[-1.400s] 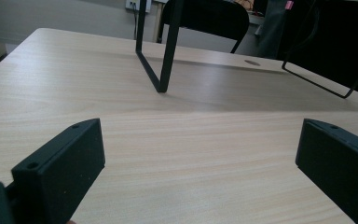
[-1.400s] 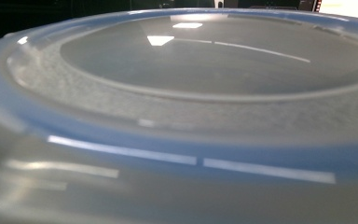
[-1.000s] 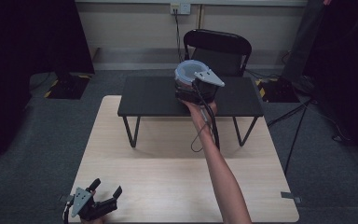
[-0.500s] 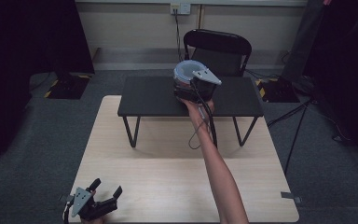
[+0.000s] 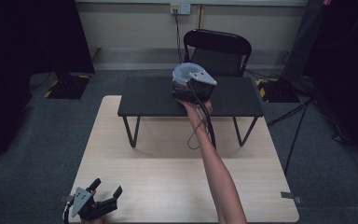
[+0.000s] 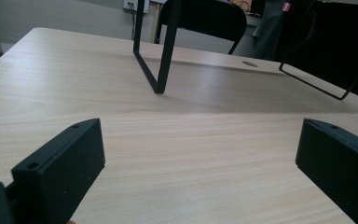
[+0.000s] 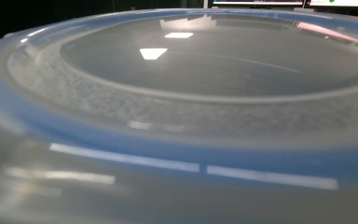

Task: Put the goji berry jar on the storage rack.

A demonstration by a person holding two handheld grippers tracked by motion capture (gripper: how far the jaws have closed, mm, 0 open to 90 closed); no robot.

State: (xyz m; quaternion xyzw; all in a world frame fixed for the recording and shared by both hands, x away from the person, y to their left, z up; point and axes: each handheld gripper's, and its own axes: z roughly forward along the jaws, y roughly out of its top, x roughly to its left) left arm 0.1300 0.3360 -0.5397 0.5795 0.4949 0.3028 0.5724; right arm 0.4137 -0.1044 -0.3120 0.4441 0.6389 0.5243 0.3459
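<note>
A round translucent container with a pale blue lid is held above the low black table. My right gripper is up against its near side, grey plate on top, apparently shut on it; the jaws are hidden. In the right gripper view the container's lid sits very close to the camera. My left gripper rests low at the wooden table's near left corner. Its jaws stand wide open over bare wood, and the left gripper holds nothing.
The black table stands on thin metal legs across the far half of the light wooden table. A black chair is behind it. A cable loops down from the right gripper along the forearm.
The right gripper and the container have shifted slightly left over the black table. The left gripper has stayed still.
</note>
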